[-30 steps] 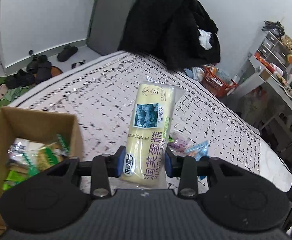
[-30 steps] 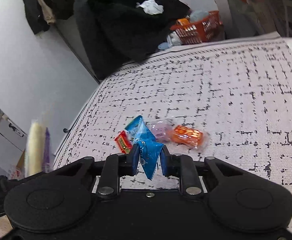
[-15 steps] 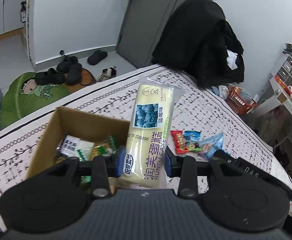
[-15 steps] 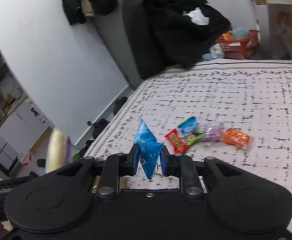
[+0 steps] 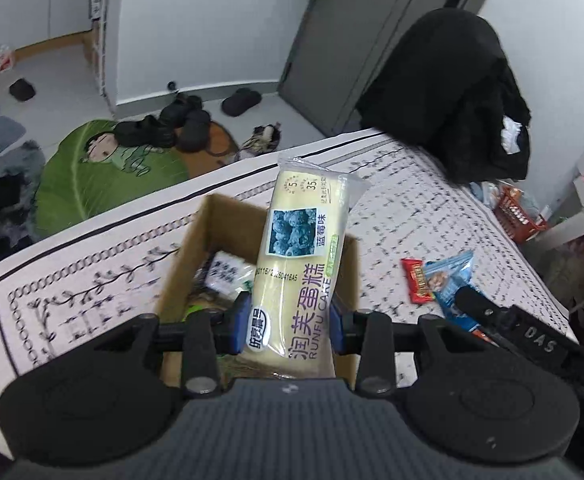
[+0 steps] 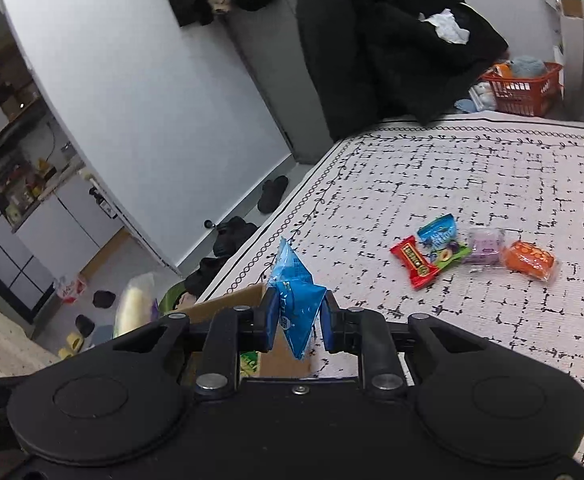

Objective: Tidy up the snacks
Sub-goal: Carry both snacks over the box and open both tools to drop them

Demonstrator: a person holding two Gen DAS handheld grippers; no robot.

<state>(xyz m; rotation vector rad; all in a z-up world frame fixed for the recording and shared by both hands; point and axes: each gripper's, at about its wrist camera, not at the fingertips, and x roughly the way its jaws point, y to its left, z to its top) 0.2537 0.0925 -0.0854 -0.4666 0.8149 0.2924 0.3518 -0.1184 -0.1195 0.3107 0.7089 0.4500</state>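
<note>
The cake point(image 5: 300, 268), a long pale-yellow pack with a blueberry picture and "RUNFU CAKE" on its wrapper, stands nearly upright in the left gripper point(image 5: 289, 324), whose blue pads are clenched on its lower part. It hangs above the open box point(image 5: 195, 240), a brown cardboard carton resting on the patterned bedspread point(image 5: 91, 264), with several packets lying inside it. The same cake shows blurred at the left edge of the right wrist view point(image 6: 131, 308). The right gripper point(image 6: 295, 322) is clamped on a blue packet point(image 6: 296, 300), crumpled and pointing up between its pads, held just over the near corner of the box point(image 6: 231, 300). Further out on the bedspread point(image 6: 492, 184) lie loose snacks close together: a red bar point(image 6: 414, 262), a blue-and-green packet point(image 6: 440, 240) touching it, a purple sweet point(image 6: 486, 246) and an orange packet point(image 6: 530, 260) in a row. The left view shows the red bar point(image 5: 418, 280) beside a blue packet point(image 5: 450, 276), partly hidden behind the right gripper's black body point(image 5: 532, 344). A black coat point(image 5: 452, 96) is heaped at the far end of the bed, an orange basket point(image 6: 522, 88) stands behind it, and shoes point(image 5: 179, 120) sit on the floor by a green mat point(image 5: 91, 184).
</note>
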